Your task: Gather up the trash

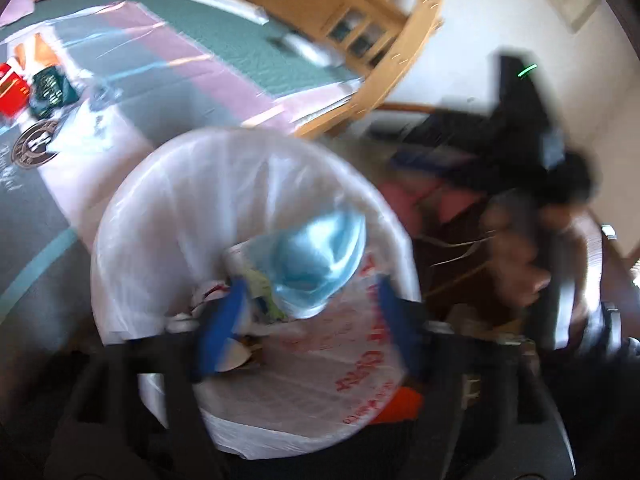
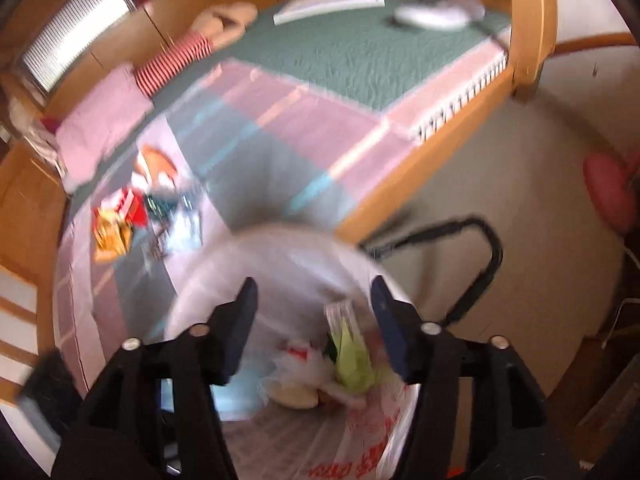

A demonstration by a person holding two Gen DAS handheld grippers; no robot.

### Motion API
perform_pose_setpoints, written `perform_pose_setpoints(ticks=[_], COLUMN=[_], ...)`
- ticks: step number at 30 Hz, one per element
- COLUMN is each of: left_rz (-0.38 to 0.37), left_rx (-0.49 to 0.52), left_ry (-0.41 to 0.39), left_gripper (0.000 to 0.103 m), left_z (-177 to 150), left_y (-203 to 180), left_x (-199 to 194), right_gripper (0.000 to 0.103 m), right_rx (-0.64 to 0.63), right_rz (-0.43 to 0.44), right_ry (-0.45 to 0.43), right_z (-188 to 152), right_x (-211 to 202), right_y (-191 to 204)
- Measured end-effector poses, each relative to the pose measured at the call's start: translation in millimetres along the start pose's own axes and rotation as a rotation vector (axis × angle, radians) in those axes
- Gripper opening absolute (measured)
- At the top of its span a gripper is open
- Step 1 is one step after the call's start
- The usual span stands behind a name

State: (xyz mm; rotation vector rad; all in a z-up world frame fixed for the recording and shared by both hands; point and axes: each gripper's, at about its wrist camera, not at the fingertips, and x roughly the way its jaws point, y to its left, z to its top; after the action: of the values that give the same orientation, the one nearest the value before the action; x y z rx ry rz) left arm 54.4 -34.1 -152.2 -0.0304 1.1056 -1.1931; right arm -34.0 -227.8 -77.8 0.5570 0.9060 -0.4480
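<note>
A round bin lined with a white bag [image 1: 168,216] with red print stands beside the bed. My left gripper [image 1: 308,316] hovers over it with its blue fingers [image 1: 224,328] apart; a crumpled light-blue piece [image 1: 316,264] lies loose between them, untouched. My right gripper [image 2: 316,320] is over the same bag [image 2: 280,264], open and empty. Below it lie a green wrapper [image 2: 356,360], white scraps and a pale lump [image 2: 292,396]. More trash sits on the bed: a red packet [image 2: 132,208], an orange-yellow packet [image 2: 112,232] and a dark green packet [image 1: 50,92].
The bed [image 2: 360,64] has a wooden frame [image 2: 532,28] and a pink and grey blanket. A black strap [image 2: 480,256] lies on the floor by the bin, with a red round cushion [image 2: 608,192] further right. A blurred hand [image 1: 516,256] and dark gear are right of the bin.
</note>
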Motion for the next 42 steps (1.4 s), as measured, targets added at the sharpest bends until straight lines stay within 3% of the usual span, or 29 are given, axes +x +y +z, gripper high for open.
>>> perform_pose_setpoints(ticks=[2, 4, 7, 8, 10, 12, 13, 16, 17, 19, 20, 22, 24, 26, 28, 31, 37, 41, 42], left_rz=[-0.054, -0.023, 0.244, 0.381, 0.548, 0.667, 0.687, 0.729, 0.703, 0.620, 0.616, 0.648, 0.640, 0.626, 0.647, 0.692, 0.721, 0.721, 0.721], left_rx=[-0.066, -0.110, -0.176, -0.221, -0.291, -0.382, -0.416, -0.626, -0.722, -0.816, -0.850, -0.890, -0.929, -0.967, -0.989, -1.011, -1.048, -1.067, -1.069], left_ry=[-0.059, -0.123, -0.242, -0.274, -0.294, -0.309, -0.321, -0.302, -0.307, -0.329, -0.322, -0.309, -0.312, -0.348, -0.387, -0.444, -0.437, -0.414, -0.409], left_gripper=[0.086, 0.088, 0.090, 0.090, 0.092, 0.092, 0.092, 0.092, 0.092, 0.092, 0.092, 0.092, 0.092, 0.092, 0.092, 0.092, 0.092, 0.092, 0.092], left_z=[3.1, 9.7, 24.7, 29.0, 31.5, 19.6, 11.3, -20.6, -30.3, -41.0, -45.9, -56.5, -61.4, -65.2, -67.4, -71.7, -79.6, -80.7, -79.5], left_y=[12.5, 33.2, 71.8, 90.9, 121.2, 157.6, 169.1, 214.4, 226.9, 243.6, 249.4, 251.3, 254.8, 253.2, 247.4, 250.1, 260.5, 270.3, 272.7], left_x=[-17.9, -45.2, -100.7, -123.1, -151.0, -175.1, -181.3, -193.7, -199.8, -208.1, -210.7, -215.3, -217.7, -222.5, -228.1, -238.3, -243.8, -238.7, -236.5], right_gripper=[0.066, 0.069, 0.077, 0.078, 0.081, 0.081, 0.081, 0.081, 0.081, 0.081, 0.078, 0.056, 0.046, 0.045, 0.045, 0.045, 0.050, 0.079, 0.082], right_rx=[-0.034, -0.068, -0.116, -0.125, -0.178, -0.283, -0.330, -0.458, -0.470, -0.470, -0.463, -0.480, -0.510, -0.499, -0.478, -0.547, -0.695, -0.715, -0.699], right_rz=[0.020, 0.071, 0.160, 0.187, 0.216, 0.239, 0.226, 0.119, 0.087, 0.014, -0.001, -0.024, -0.026, 0.019, 0.121, 0.285, 0.431, 0.423, 0.421], right_ry=[-0.038, -0.058, -0.071, -0.070, -0.054, -0.015, -0.008, 0.046, 0.066, 0.136, 0.176, 0.188, 0.178, 0.197, 0.248, 0.346, 0.437, 0.422, 0.408], right_z=[11.7, 24.5, 43.6, 51.0, 60.0, 65.9, 66.6, 69.5, 71.0, 68.7, 66.1, 59.1, 49.6, 39.0, 20.5, -22.9, -88.5, -93.4, -85.9], right_x=[-6.9, -6.8, 8.3, 21.8, 51.7, 88.7, 108.5, 184.4, 203.2, 243.3, 260.1, 269.4, 267.2, 258.0, 241.3, 216.7, 207.2, 208.9, 208.8], right_y=[12.4, 35.0, 78.5, 100.4, 145.6, 194.8, 215.9, 274.1, 283.1, 294.0, 297.6, 300.7, 306.1, 308.9, 313.7, 338.6, 392.2, 401.4, 398.1])
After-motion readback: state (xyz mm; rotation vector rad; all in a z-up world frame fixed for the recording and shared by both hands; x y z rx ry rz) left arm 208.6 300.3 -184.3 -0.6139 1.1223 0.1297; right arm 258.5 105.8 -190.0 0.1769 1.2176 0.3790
